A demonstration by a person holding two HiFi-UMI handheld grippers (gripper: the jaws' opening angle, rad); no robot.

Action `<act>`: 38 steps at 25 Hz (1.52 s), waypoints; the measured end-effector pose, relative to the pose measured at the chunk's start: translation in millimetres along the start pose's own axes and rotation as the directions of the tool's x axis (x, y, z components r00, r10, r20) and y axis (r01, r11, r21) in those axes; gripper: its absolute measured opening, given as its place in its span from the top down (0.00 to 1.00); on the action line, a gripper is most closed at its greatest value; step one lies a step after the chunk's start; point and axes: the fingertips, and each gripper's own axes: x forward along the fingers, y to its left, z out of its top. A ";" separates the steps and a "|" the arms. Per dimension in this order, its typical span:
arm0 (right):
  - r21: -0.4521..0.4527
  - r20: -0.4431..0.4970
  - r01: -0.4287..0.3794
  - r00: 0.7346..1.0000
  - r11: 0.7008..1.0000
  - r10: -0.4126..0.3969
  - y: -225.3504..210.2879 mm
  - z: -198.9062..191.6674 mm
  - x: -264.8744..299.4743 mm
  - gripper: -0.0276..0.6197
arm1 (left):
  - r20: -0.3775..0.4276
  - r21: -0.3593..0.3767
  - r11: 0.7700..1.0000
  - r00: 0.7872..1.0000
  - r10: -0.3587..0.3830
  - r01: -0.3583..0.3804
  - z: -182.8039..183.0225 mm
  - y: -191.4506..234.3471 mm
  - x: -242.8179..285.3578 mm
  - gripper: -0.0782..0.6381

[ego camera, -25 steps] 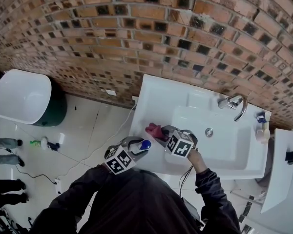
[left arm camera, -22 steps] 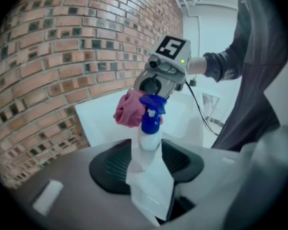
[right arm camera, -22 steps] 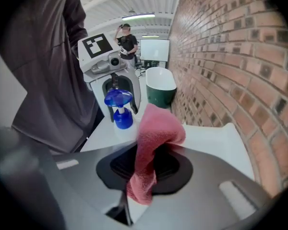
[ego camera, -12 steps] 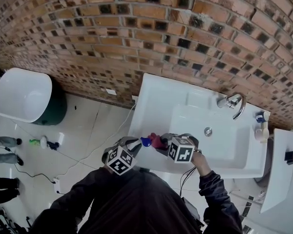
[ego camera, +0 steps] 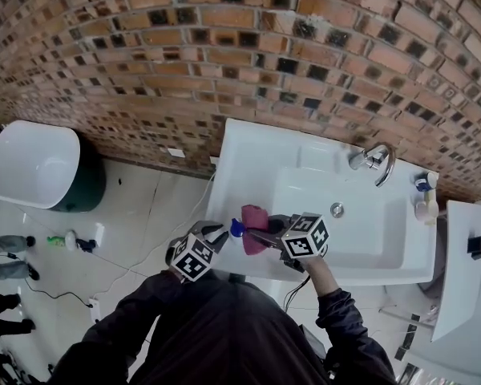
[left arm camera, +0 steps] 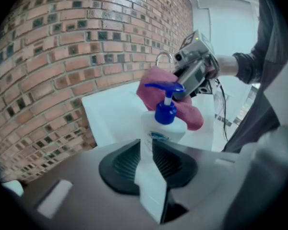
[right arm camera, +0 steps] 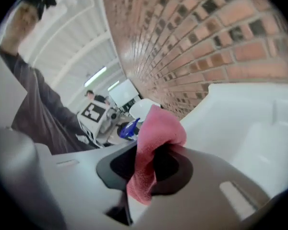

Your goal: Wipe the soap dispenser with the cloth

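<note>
The soap dispenser [left arm camera: 157,128], a white bottle with a blue pump [ego camera: 237,229], stands between the jaws of my left gripper [left arm camera: 146,150], which are closing on its body. In the head view the left gripper [ego camera: 217,235] is off the front left corner of the white sink [ego camera: 248,159]. My right gripper [right arm camera: 151,164] is shut on a pink cloth [right arm camera: 156,128]. The cloth [ego camera: 254,217] hangs just right of the pump, close behind it in the left gripper view [left arm camera: 192,115]. Whether cloth and bottle touch I cannot tell.
A chrome faucet [ego camera: 374,160] stands at the sink's back right, and a second small dispenser [ego camera: 423,207] at its right end. A brick wall [ego camera: 224,46] runs behind. A white bowl on a dark base [ego camera: 32,160] sits on the tiled floor to the left.
My right gripper lifted the cloth off the sink's front rim and rolled it up beside the pump. The left gripper's jaws closed on the bottle and drew nearer the cloth.
</note>
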 end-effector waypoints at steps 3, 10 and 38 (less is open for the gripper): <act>0.127 0.037 -0.031 0.999 0.991 0.027 -11.8 -3.8 7.9 0.86 | -0.012 0.001 1.000 1.000 -0.013 0.013 -1.8 -7.0 4.4 0.78; 0.229 -0.075 0.059 0.996 0.972 -0.043 -52.3 -60.3 39.3 0.86 | -0.018 -0.010 1.000 1.000 -0.017 0.017 -4.8 -8.3 8.9 0.79; -0.173 0.252 0.287 0.938 0.942 -0.240 93.1 -4.7 -45.6 0.86 | 0.282 -0.082 0.996 0.958 0.060 -0.038 41.7 -46.2 -97.7 0.78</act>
